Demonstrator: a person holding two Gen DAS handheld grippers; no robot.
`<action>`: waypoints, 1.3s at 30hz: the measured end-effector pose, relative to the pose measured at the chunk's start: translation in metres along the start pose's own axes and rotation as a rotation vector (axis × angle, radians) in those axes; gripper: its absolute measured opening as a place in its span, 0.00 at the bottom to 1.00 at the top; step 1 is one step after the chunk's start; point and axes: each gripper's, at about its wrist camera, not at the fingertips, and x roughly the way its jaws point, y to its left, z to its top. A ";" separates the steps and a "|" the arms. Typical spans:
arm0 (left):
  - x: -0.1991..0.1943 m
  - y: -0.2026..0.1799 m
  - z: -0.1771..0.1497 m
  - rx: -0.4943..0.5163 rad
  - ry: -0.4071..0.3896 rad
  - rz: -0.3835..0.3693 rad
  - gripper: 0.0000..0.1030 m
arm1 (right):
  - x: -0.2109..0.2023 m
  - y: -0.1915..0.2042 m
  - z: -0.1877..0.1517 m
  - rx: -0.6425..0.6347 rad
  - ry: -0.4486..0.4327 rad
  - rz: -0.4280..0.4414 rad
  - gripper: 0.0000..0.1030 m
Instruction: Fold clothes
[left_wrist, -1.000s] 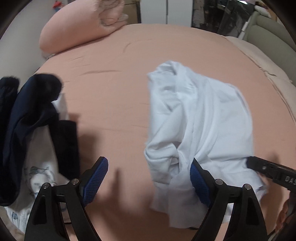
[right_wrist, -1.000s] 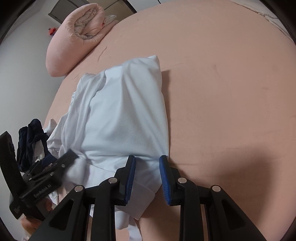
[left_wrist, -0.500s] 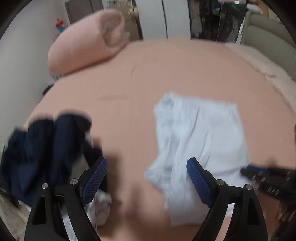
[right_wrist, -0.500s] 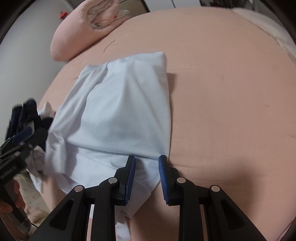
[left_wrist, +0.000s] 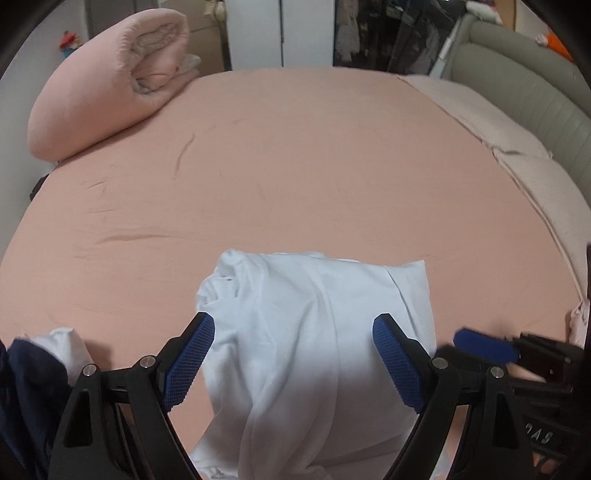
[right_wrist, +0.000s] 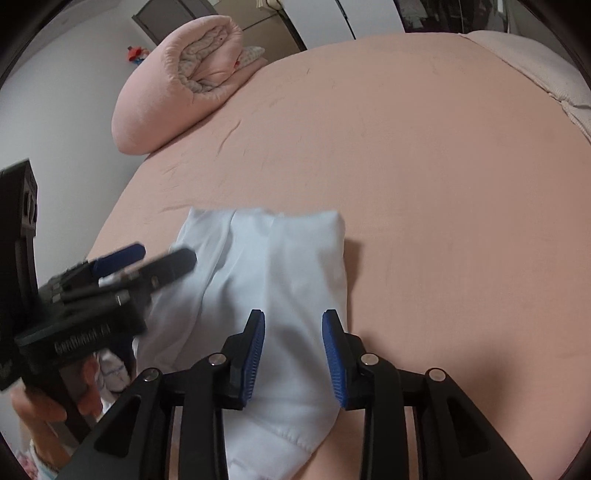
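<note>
The pink bed (left_wrist: 295, 166) is bare beyond my grippers. The white shirt (left_wrist: 314, 332) lies partly folded just ahead of and beneath both. My left gripper (left_wrist: 293, 354) stands wide, gripping nothing; my right gripper (right_wrist: 293, 360) is opening over the near hem, pads clear. Next I'd judge another fold, needing a fresh grip on an edge.

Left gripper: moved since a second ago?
Yes. In its own view the dark clothes have slid to the lower left edge and the white shirt now sits centred between its open fingers, so the left gripper swung right.
</note>
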 end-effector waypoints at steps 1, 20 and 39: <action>0.002 -0.001 0.002 0.014 0.013 -0.002 0.86 | 0.003 -0.001 0.003 0.021 0.001 0.018 0.31; 0.062 0.049 0.020 -0.094 0.189 0.015 0.86 | 0.066 -0.008 0.030 0.070 0.099 -0.016 0.33; 0.073 0.101 -0.004 -0.336 0.343 -0.181 0.86 | 0.074 -0.065 -0.017 0.365 0.203 0.478 0.50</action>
